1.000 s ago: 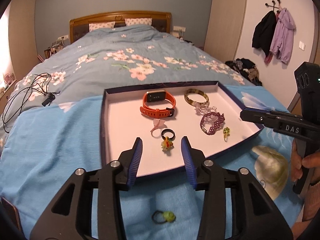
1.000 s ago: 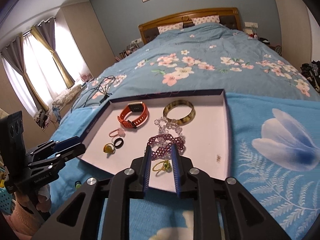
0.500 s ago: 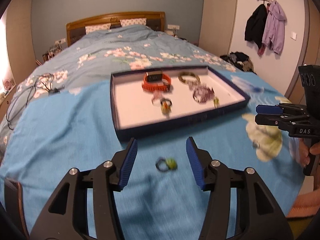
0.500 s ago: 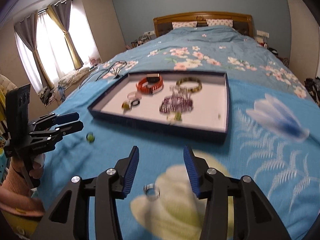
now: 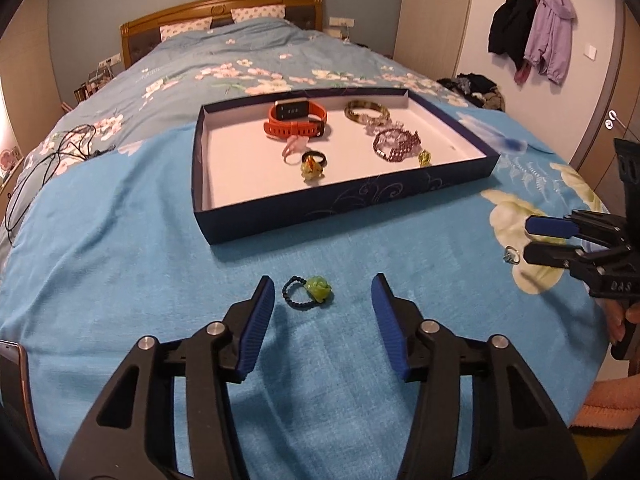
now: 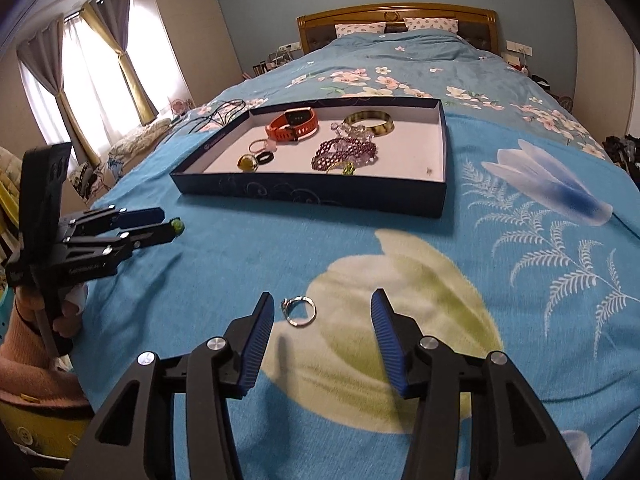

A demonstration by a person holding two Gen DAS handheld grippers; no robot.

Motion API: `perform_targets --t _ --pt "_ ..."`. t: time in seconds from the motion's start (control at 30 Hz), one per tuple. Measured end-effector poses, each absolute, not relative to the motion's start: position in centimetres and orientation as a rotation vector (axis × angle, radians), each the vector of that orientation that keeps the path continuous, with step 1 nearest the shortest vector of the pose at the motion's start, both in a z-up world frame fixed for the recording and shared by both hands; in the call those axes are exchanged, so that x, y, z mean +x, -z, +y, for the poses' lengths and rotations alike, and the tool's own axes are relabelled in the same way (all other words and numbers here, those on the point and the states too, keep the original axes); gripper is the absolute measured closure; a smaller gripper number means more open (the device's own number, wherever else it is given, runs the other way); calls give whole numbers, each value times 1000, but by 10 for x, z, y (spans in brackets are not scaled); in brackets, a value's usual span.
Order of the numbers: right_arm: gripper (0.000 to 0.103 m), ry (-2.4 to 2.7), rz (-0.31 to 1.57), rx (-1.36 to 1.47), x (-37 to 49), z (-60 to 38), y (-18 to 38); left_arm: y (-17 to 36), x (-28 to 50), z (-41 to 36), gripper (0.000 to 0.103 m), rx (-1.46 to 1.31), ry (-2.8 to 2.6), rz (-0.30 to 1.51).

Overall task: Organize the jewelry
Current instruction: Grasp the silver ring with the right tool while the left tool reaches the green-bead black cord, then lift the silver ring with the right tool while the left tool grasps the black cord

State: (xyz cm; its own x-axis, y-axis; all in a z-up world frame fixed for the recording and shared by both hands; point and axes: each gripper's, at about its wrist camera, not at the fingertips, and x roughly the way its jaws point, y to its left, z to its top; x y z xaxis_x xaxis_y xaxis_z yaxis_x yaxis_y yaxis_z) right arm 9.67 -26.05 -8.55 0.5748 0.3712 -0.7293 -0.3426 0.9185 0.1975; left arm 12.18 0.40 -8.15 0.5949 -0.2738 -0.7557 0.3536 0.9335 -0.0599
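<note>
A black-band ring with a green flower (image 5: 318,289) lies on the blue blanket between the fingers of my left gripper (image 5: 322,280). Its jaws are closing, and the pads stand clear of the ring. A silver ring (image 6: 289,305) lies on the pale flower print between the fingers of my right gripper (image 6: 322,296), nearer the left finger. Those jaws are opening and touch nothing. Beyond both sits the navy tray (image 5: 340,204) with a white floor. It holds an orange watch (image 5: 296,120), a bangle (image 5: 366,111), a purple bead bracelet (image 5: 396,145) and small rings.
Each wrist view shows the other gripper from the side: the right gripper (image 5: 529,240), the left gripper (image 6: 166,222). Black cables (image 5: 60,148) lie on the bed at far left. Coats (image 5: 532,40) hang on the right wall. A dark flat object (image 5: 12,364) sits at the bottom-left edge.
Both grippers have drawn back from over the tray to the blanket in front of it. The right gripper has opened, leaving a yellow-green ring in the tray.
</note>
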Motion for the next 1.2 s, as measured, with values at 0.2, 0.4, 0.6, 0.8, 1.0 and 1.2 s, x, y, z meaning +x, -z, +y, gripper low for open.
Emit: perform_targets --t 0.2,0.4,0.6,0.8,1.0,1.2 --pt "55 -418 868 -14 92 -247 90 88 130 3 65 83 368 898" --pt "67 -417 863 -77 94 -234 91 88 130 4 77 77 372 896" --pt "78 -416 862 -101 94 -231 91 85 127 5 68 84 354 884" --pt "86 -416 862 -95 95 -232 91 87 127 5 69 94 353 897" --pt "86 -415 860 -90 96 -231 90 88 127 3 79 97 370 894" --pt "87 -422 851 -66 96 -233 87 87 125 3 81 93 373 882"
